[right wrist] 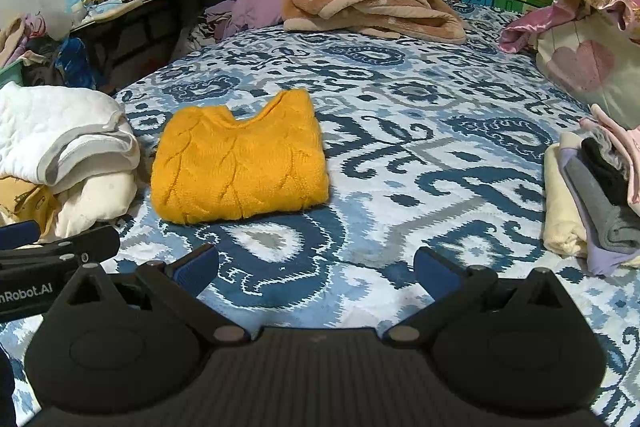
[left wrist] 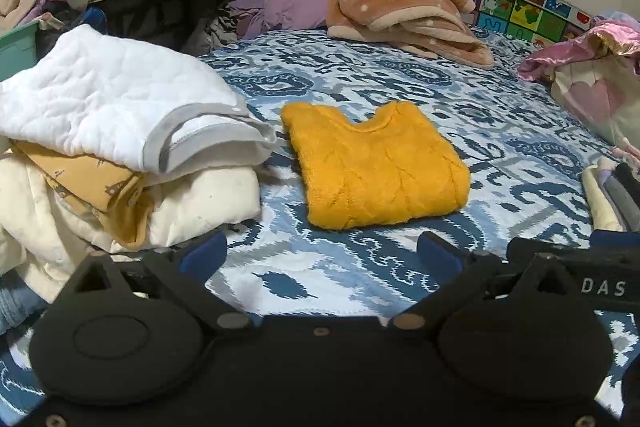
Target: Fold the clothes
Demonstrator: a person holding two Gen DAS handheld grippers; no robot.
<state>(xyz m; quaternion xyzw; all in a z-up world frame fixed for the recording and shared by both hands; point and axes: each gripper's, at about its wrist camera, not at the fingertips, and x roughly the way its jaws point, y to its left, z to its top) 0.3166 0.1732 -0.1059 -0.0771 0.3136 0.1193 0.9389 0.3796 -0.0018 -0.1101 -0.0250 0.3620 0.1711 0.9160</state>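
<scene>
Both my grippers are hovering low over the bed (right wrist: pixel 400 155), nearest the lens. Starting at the left, my left gripper (left wrist: pixel 322 255) is holding its blue fingers (left wrist: pixel 204 251) spread wide, gripping nothing, and beyond its left finger a pile of clothes (left wrist: pixel 120 147) is sitting on the quilt, white quilted garment on top. Just right of that pile, near but apart, the yellow sweater (left wrist: pixel 376 167) is lying folded flat on the blue patterned cover, neckline facing away from me. Moving right, my right gripper (right wrist: pixel 316 265) is likewise keeping its fingers (right wrist: pixel 434 271) spread and empty above bare quilt, the sweater lying ahead and to its left. Furthest right, a folded stack (right wrist: pixel 592 203) is resting at the bed's edge
</scene>
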